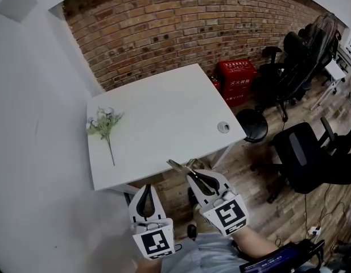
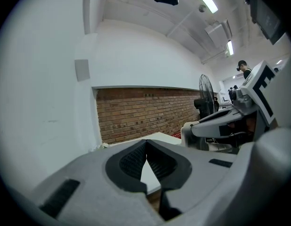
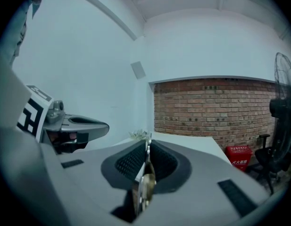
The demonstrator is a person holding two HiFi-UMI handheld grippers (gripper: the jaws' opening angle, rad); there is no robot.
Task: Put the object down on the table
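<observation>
Now, right claw (image 1: 192,174): it is clamping a thin metal object (image 1: 178,165), with the dark pads (image 3: 128,161) pressing on both flat sides.
Metal object: it is sticking out past the claw tips and hanging in the air at the near edge of the white worktop (image 1: 164,112), not lying on it. In the right gripper view it is showing edge-on (image 3: 146,185).
Left claw (image 1: 147,186): its jaws are meeting at the tips and gripping nothing (image 2: 146,142). It is hovering short of the worktop, beside the right claw.
Worktop: it is carrying a sprig of pale flowers (image 1: 104,121) near its left edge and a small round fitting (image 1: 223,127) near its right edge, well apart.
Surroundings: a brick wall (image 1: 181,21) is standing behind the worktop, a red crate (image 1: 236,79) is sitting on the floor by it, and dark office chairs (image 1: 303,152) are standing to the right.
</observation>
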